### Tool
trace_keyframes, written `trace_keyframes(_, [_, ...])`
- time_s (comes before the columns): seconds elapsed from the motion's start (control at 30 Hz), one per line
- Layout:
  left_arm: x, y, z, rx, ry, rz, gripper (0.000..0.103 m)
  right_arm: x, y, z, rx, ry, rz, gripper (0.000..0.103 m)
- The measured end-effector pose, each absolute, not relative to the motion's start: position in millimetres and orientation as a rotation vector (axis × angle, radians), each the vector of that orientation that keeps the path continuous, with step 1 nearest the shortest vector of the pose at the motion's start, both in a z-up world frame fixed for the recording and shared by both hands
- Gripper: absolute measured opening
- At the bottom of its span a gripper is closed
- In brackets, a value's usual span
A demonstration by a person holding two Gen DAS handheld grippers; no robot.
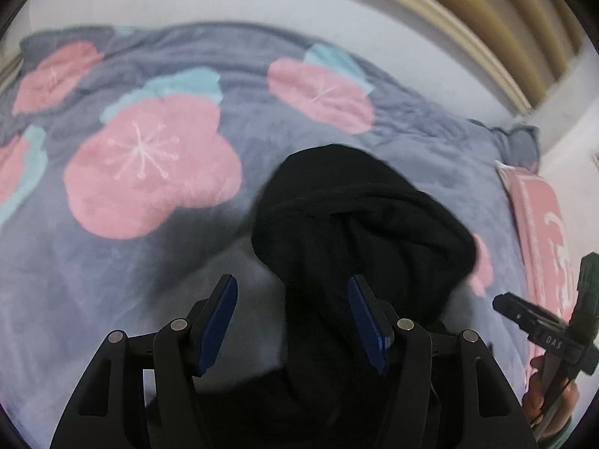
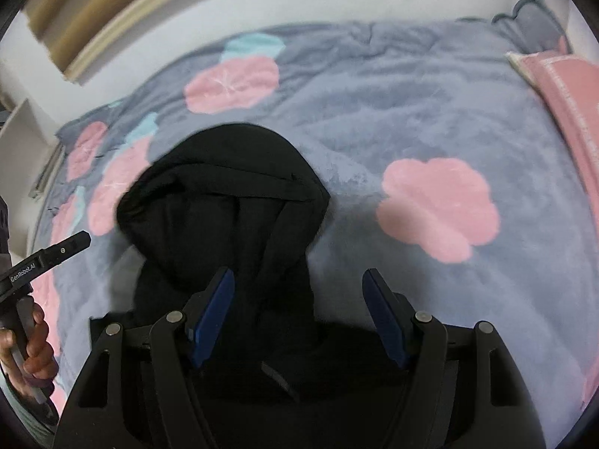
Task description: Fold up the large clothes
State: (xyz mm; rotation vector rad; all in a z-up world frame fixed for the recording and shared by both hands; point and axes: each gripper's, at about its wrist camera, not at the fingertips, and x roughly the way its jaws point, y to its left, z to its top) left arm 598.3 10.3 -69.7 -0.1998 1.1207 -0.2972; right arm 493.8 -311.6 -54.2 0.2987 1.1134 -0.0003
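A black hooded garment [image 1: 355,217] lies bunched on a grey blanket with pink flowers [image 1: 112,262]. Its hood points away from me, and its lower part is hidden under the gripper bodies. My left gripper [image 1: 292,280] hangs over it with its blue pads apart. The dark cloth runs beneath the gap, close to the right pad, and neither pad presses on it. In the right wrist view the garment [image 2: 224,194] sits left of centre. My right gripper [image 2: 298,271] is open above it, the left pad over the cloth and the right pad over the blanket [image 2: 411,112].
A pink pillow [image 1: 543,224] [image 2: 569,93] lies at the bed's right side. White wall and a wooden frame [image 1: 468,18] stand behind the bed. The right gripper and a hand [image 1: 550,393] show at the left view's right edge; the left gripper's hand [image 2: 33,344] shows in the right view.
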Motion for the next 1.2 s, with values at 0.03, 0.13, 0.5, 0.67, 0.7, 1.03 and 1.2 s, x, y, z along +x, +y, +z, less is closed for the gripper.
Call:
trace_keyframes(0.03, [604.9, 11.0, -78.3, -0.212, 1.126, -0.289, 0.063, 504.7, -311.2, -65.8, 0.303, 1.125, 0.004, 0.075])
trace_keyframes(0.13, [625.5, 11.0, -108.9, -0.249, 1.165, -0.265, 0.063, 531.1, -310.1, -94.0, 0.3, 1.153, -0.018, 0.075])
trace_keyframes(0.5, [640.2, 50.5, -98.6, -0.422, 1.06, -0.352, 0.01, 546.2, -328.7, -78.8, 0.286, 1.003, -0.041, 0.008])
trace_keyframes(0.67, [632.6, 46.9, -110.1, -0.338, 1.101, -0.404, 0.011, 529.5, -328.4, -80.9, 0.253, 0.983, -0.001, 0.007])
trace_keyframes(0.7, [638.9, 46.5, -136.1, -0.31, 1.179, -0.367, 0.014, 532.2, -330.1, -100.2, 0.267, 1.023, -0.001, 0.008])
trace_keyframes(1.03, [622.3, 60.6, -154.2, -0.227, 1.228, -0.378, 0.054, 541.7, -343.1, -148.4, 0.266, 1.195, 0.008, 0.041])
trace_keyframes(1.2, [590.7, 90.2, -111.4, -0.182, 1.166, -0.39, 0.054, 509.6, -352.6, -102.0, 0.225, 1.155, 0.028, 0.049])
